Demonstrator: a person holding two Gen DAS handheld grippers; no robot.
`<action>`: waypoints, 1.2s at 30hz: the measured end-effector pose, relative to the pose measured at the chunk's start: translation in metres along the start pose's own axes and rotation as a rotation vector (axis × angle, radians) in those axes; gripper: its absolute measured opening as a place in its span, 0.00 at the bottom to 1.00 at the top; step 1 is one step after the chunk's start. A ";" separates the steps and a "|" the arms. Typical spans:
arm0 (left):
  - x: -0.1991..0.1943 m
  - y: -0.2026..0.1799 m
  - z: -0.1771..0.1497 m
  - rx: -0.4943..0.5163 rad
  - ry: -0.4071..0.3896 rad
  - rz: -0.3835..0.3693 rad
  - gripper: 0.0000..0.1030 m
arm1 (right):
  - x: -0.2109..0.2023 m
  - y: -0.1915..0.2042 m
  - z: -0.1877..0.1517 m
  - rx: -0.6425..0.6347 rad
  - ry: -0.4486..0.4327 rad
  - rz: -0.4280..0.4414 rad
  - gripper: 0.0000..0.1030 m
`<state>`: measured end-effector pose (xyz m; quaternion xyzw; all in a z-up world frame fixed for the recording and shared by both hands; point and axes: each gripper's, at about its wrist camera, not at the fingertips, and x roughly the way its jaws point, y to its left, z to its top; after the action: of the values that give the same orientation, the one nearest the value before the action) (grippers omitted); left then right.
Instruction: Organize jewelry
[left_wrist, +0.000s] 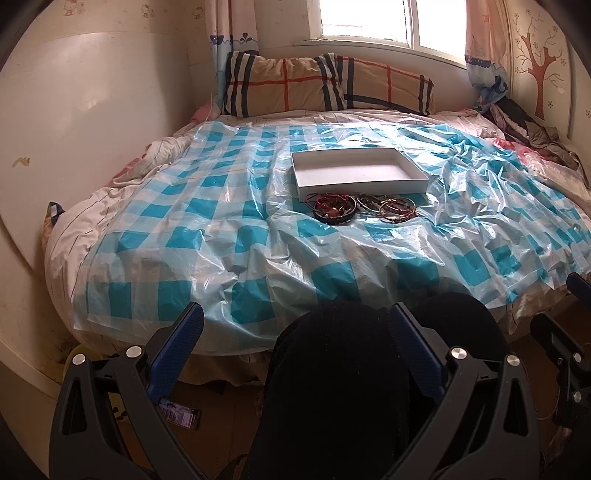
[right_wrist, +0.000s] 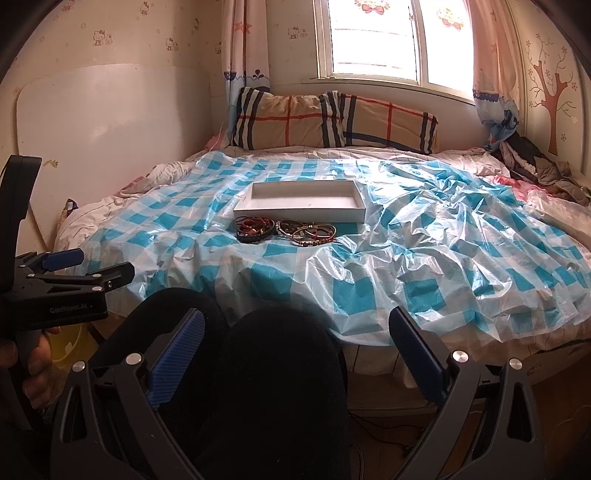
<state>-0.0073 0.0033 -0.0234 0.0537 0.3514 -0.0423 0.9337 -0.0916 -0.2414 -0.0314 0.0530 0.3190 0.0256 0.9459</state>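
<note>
Bracelets (left_wrist: 360, 207) lay in a loose pile on the plastic sheet (left_wrist: 207, 229) over the bed (left_wrist: 74, 218), just in front of an empty white tray (left_wrist: 358, 181). The left hand-held gripper (left_wrist: 295, 354) and the right hand-held gripper (right_wrist: 297, 354) were both held wide apart and empty, well short of the pile, above the person's knees (right_wrist: 280, 369). The bands looked light, thin and partly overlapped; each would probably be best pinched across one strand at its free outer edge, since the glossy sheet could slip.
</note>
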 end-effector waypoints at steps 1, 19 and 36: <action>0.004 0.000 0.007 0.000 -0.001 -0.008 0.93 | 0.005 -0.002 0.008 -0.002 0.001 0.001 0.93; 0.183 -0.008 0.101 0.019 0.119 -0.101 0.74 | 0.148 -0.021 0.067 -0.083 0.163 0.035 0.93; 0.321 -0.006 0.142 -0.016 0.265 -0.239 0.13 | 0.234 -0.033 0.094 -0.105 0.209 0.058 0.93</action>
<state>0.3249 -0.0348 -0.1298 0.0095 0.4755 -0.1426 0.8680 0.1516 -0.2627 -0.1019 0.0097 0.4126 0.0751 0.9078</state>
